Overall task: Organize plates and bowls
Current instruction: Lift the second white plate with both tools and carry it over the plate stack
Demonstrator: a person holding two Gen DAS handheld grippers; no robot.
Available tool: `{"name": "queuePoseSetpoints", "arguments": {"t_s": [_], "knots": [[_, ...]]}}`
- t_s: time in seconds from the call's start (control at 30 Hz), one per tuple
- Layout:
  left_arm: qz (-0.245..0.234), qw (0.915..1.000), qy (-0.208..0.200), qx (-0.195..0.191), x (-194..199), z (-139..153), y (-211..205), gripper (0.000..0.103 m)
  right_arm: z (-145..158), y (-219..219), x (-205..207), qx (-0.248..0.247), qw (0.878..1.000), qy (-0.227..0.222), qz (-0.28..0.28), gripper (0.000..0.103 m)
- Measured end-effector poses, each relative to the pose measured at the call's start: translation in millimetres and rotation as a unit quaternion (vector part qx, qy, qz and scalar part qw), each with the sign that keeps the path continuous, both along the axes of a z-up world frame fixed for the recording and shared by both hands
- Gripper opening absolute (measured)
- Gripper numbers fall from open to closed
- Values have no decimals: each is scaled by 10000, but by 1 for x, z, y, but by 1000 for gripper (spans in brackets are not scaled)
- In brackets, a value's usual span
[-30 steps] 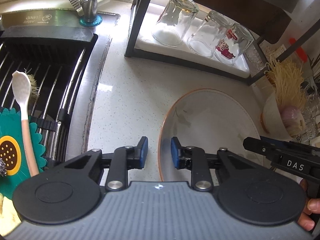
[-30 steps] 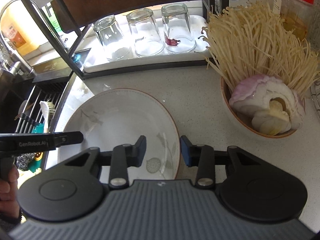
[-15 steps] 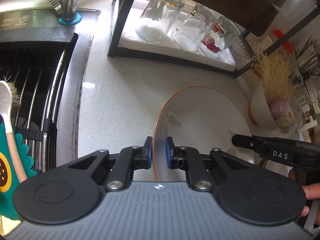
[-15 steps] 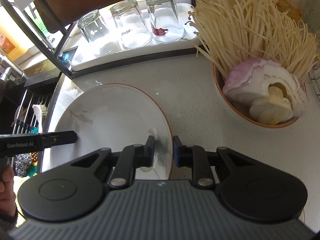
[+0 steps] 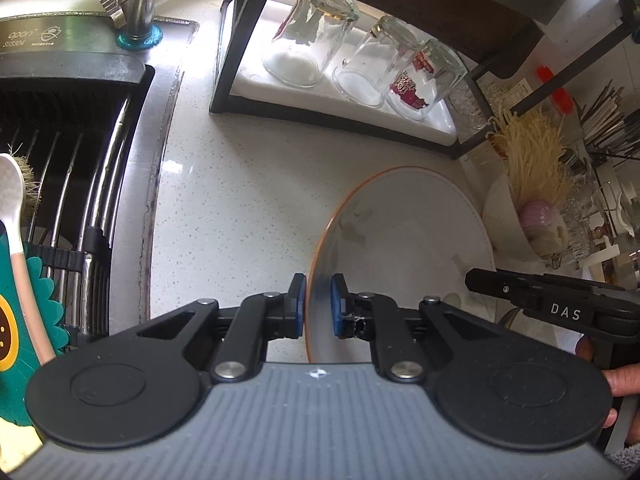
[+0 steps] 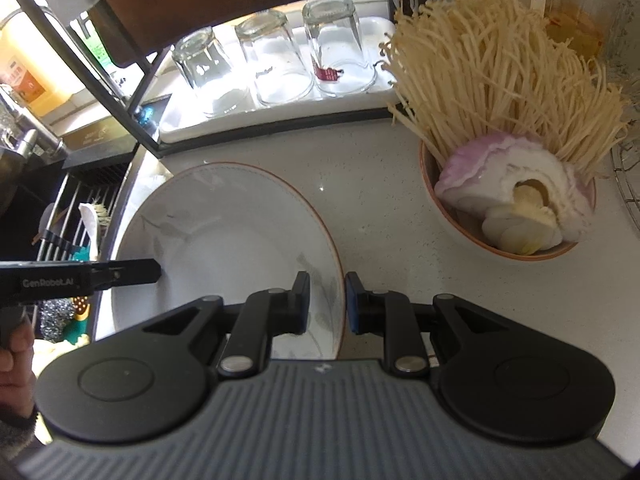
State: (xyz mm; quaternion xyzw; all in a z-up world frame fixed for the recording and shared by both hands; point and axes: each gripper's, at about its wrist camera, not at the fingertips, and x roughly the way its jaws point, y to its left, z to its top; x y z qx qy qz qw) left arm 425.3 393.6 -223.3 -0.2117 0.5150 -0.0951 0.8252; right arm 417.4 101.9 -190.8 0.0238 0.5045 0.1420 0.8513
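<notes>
White round ceramic plate with an orange rim (image 6: 224, 220) sits on the speckled bench (image 5: 240, 200); left gripper (image 5: 319, 304) and right gripper (image 6: 327, 302) jaws straddle opposite rims, seemingly clamped.

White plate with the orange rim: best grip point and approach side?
Grip the plate by its thin raised rim, one pad inside and one outside. Come from opposite sides: the left gripper straddles the sink-side edge, the right gripper the edge nearer the mushroom bowl. It is wide and shallow, so only the rim fits between the fingers.
</notes>
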Motion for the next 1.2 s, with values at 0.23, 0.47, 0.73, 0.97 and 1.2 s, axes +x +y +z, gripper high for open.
{"name": "queuePoseSetpoints", "arguments": {"t_s": [0.23,0.47,0.73,0.97,1.2], "knots": [[-160,9995,-153,-208,-8,21,-4,15,19,-12,-10,110,9999,34,-119,22],[-243,9989,-313,-244,-16,43,-16,15,38,-23,-28,144,9995,-170,-211,22],[-265,9987,-302,-299,-35,62,-28,15,50,-39,-55,309,9985,-275,-347,22],[-529,9973,-327,-400,-51,73,-44,15,59,-59,-84,406,9974,-310,-501,22],[-918,9941,-408,-397,-60,79,-71,15,62,-84,-113,431,9947,-387,-846,22]]}}
